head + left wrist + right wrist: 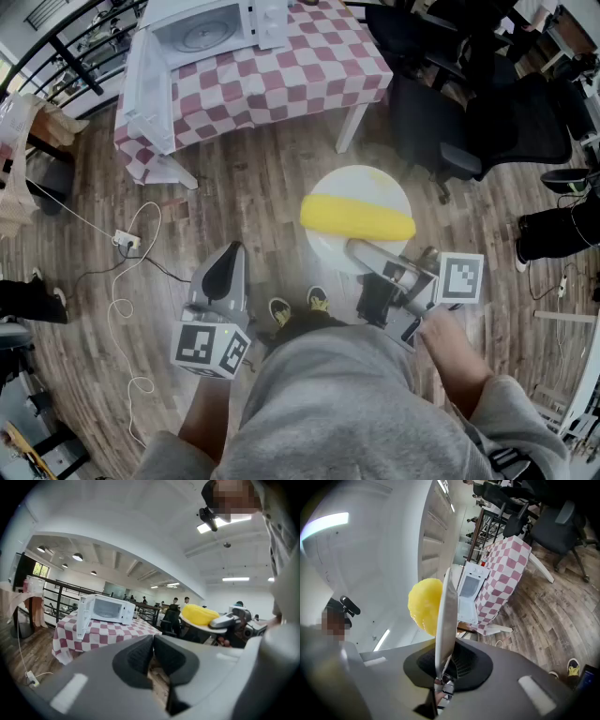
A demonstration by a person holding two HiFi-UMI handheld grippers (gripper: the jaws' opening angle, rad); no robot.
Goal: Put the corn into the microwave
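One hand (448,336) holds the right gripper (354,248) roughly level, clamping plate (375,183) with corn (357,217).

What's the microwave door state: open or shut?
Open. The door swings out beside the microwave, and the turntable inside shows.

Head view looks steeply down from above the person, left gripper (230,255) and right gripper (354,247) low in frame. Left gripper view sits close behind its shut jaws, facing level across the room. Right gripper view, rolled sideways, hugs jaws pinching the plate (445,616). All three share the microwave (220,23), well beyond the fingertips, and the corn (356,217).
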